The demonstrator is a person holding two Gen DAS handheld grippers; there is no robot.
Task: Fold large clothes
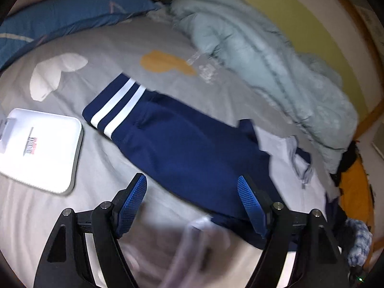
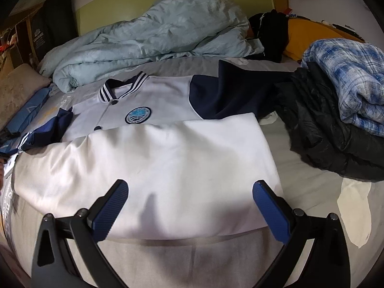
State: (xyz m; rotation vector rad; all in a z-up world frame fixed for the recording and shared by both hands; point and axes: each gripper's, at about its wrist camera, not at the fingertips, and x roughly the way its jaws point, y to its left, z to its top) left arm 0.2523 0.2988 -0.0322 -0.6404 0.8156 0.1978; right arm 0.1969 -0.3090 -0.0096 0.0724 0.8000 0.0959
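Crumpled pale-blue duvet (image 2: pixel 153 38), blue plaid blanket (image 2: pixel 352 76) atop black puffer jacket (image 2: pixel 319 129), white box (image 1: pixel 38 148), blue pillow (image 1: pixel 64 16).

Beyond the left gripper's (image 1: pixel 192 187) ribbed blue fingertips (image 1: pixel 138 187), a smooth navy knit sleeve (image 1: pixel 182 144) lies on a matt grey cloth sheet (image 1: pixel 96 48). Between the right gripper's (image 2: pixel 190 192) fingers, the jacket (image 2: pixel 168 158) shows slightly glossy white fabric.

White-and-navy jacket (image 2: pixel 153 144) spread on the bed (image 2: pixel 312 192).
The right gripper (image 2: pixel 190 192) hovers over its folded-up hem, jaws wide apart, holding nothing; dark and plaid clothes (image 2: pixel 336 110) are piled to its right.
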